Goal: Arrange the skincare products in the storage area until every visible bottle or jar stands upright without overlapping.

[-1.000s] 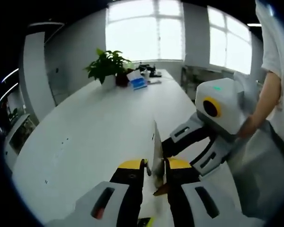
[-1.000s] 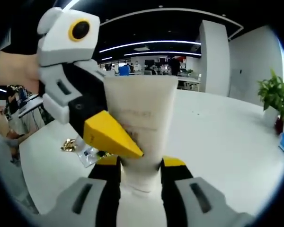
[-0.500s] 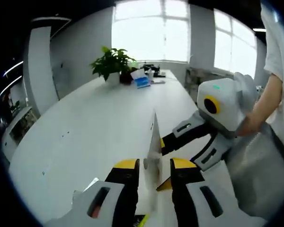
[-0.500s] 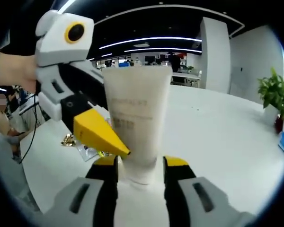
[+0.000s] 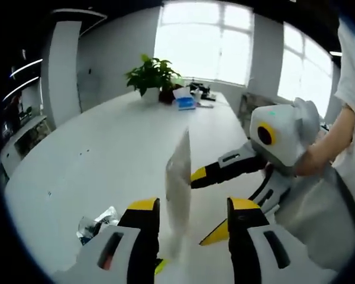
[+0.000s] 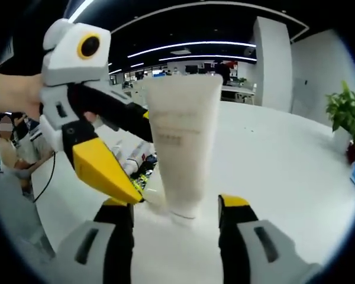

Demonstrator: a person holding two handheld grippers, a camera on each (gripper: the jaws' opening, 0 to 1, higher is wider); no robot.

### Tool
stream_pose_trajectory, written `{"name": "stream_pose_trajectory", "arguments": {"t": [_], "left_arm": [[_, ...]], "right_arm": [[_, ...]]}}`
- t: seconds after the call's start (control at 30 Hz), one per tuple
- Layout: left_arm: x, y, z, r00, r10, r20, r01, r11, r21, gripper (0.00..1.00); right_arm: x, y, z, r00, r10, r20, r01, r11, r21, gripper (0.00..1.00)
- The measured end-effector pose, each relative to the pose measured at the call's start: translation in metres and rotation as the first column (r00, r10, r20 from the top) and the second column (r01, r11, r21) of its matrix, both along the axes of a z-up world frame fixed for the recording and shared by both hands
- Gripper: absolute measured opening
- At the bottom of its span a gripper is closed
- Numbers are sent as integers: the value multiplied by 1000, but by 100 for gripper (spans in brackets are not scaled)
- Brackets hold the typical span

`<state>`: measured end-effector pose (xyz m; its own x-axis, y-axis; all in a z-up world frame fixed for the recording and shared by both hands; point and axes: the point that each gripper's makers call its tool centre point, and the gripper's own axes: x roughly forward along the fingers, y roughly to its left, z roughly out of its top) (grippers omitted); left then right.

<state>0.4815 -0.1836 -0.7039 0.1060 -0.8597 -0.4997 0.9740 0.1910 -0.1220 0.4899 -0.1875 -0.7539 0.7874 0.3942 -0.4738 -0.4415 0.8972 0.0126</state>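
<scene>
In the left gripper view, the left gripper (image 5: 191, 208) rises from the bottom centre with its yellow-tipped black jaws spread apart. Between them, nearer the left jaw, stands the white plastic squeeze tube (image 5: 178, 192), seen edge-on as a thin upright wedge resting cap-down on the long white table (image 5: 106, 160); I cannot tell whether the jaw touches it. Just left of the jaws, at lower left, lies a crumpled clear plastic wrapper (image 5: 94, 223). To the right of centre, the right gripper (image 5: 210, 204), white-bodied with black fingers and yellow tips, reaches in with its jaws parted on either side of the tube. A person's bare forearm (image 5: 328, 142) holds it at the right edge. Far back at upper centre sit a leafy green potted plant (image 5: 152, 76), a blue and white box (image 5: 185, 100) and bright windows (image 5: 210, 34).

In the right gripper view, the right gripper (image 6: 176, 202) comes up from the bottom with its jaws wide open, the tube (image 6: 183, 148) standing upright between them at the centre of the frame, clear of both. The left gripper (image 6: 139, 157) enters from the upper left, one yellow tip beside the tube's base and one black finger behind it. Beyond it at centre left lie more white tubes and small packets (image 6: 133, 163) on the table (image 6: 272, 160). A green plant (image 6: 345, 112) stands at the right edge.
</scene>
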Motion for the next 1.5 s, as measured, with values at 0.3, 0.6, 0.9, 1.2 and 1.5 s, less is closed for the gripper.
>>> {"name": "stream_pose_trajectory", "arguments": {"t": [0.3,0.6,0.9,1.2,1.5], "left_arm": [[-13,24,-7,991,119,-61,-119,993,8,61],[-31,53,-17,961,244,-133,-244,970,13,71],[-52,73,-17,937,314,-156,-318,948,-6,76],[-65,106,-9,885,439,-157,-449,893,-27,89],[-90,151,-6,824,550,-132,-555,832,0,97]], "right_arm": [[-16,1,-1,999,29,-23,-29,1000,-2,67],[-44,-3,-1,997,52,-56,-52,999,-6,75],[-66,-14,3,996,46,-77,-46,999,-3,81],[-83,-17,12,996,39,-86,-38,999,11,85],[-98,-13,29,996,55,-72,-54,998,19,88]]}}
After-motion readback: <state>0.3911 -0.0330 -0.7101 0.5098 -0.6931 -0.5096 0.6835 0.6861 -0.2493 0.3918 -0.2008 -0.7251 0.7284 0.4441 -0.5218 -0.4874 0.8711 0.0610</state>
